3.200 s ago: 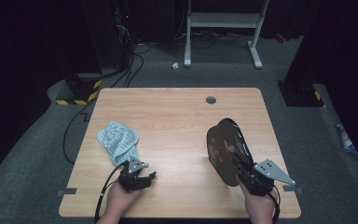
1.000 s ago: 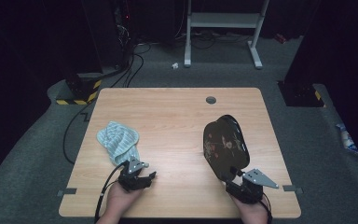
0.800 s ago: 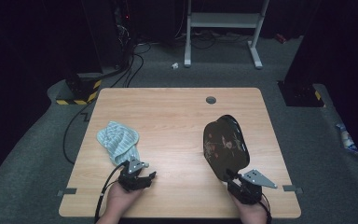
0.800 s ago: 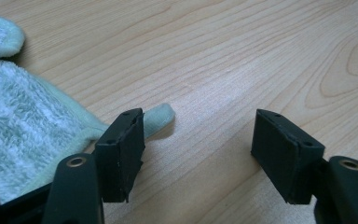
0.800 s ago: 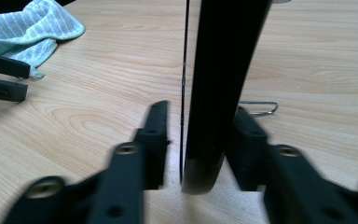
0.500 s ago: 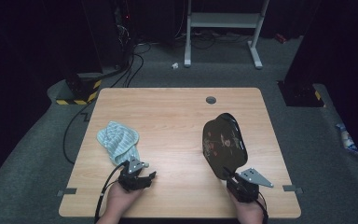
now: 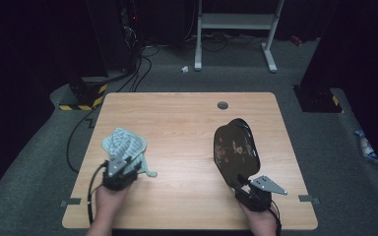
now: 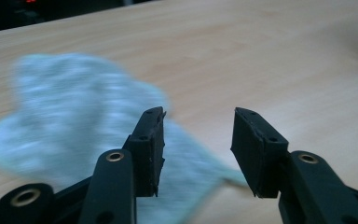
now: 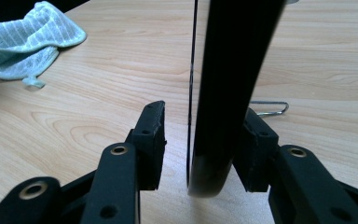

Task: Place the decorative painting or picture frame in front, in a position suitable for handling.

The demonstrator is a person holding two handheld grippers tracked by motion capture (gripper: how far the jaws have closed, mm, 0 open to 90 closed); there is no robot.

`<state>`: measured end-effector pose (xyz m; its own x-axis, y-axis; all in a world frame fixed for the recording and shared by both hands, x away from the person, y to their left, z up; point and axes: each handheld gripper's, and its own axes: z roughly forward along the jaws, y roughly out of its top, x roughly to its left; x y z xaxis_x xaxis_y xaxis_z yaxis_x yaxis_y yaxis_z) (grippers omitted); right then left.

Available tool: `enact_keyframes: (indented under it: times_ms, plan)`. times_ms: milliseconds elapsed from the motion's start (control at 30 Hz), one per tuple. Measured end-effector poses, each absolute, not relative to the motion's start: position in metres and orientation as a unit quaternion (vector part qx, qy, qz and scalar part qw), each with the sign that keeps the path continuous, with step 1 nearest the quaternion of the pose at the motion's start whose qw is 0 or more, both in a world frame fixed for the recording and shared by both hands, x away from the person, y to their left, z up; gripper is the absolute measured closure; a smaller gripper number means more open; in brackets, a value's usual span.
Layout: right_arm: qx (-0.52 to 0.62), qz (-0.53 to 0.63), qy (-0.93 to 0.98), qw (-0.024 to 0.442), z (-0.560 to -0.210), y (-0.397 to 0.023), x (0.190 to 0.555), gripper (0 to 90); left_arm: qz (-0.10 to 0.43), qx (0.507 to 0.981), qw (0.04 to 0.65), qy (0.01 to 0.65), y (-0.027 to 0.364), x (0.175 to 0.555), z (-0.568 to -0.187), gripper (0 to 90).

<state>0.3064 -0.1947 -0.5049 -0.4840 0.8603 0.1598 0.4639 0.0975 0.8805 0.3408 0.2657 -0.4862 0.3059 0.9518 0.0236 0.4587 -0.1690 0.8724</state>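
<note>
The left hand (image 7: 109, 199) comes in from the bottom edge at the left side and holds the left gripper (image 7: 121, 169), which points away from the person over the tabletop (image 7: 187, 132). Its jaws have just been closing, but in the left gripper view there is a clear gap between the two black fingers (image 8: 150, 147), and they press on nothing.

The right hand (image 7: 261, 221) is low at the right side and holds the right gripper (image 7: 243, 186), which also points away from the person, with its grey plate on top. Its jaws have just been opening. In the right gripper view one of its fingers (image 9: 151, 140) stands free, with a gap beside it.
</note>
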Motion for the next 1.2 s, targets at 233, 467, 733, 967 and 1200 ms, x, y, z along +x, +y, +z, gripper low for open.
enact_keyframes:
  times_ms: [233,467,733,967,1200]
  plan:
    - [0.471,0.484,0.708,0.207,-0.505,-0.198,0.305,56.9,0.289,0.669,0.370,0.577,0.301,0.369,-0.504,41.8]
    - [0.476,0.483,0.705,0.210,-0.505,-0.199,0.305,57.5,0.267,0.711,0.346,0.551,0.292,0.371,-0.515,81.0]
    - [0.474,0.484,0.704,0.211,-0.503,-0.200,0.306,57.8,0.254,0.751,0.359,0.493,0.260,0.349,-0.512,85.7]
    - [0.473,0.489,0.702,0.210,-0.502,-0.203,0.306,58.0,0.231,0.775,0.400,0.432,0.219,0.322,-0.500,85.7]
    - [0.472,0.493,0.701,0.206,-0.502,-0.205,0.305,57.8,0.231,0.768,0.457,0.384,0.194,0.301,-0.472,85.9]
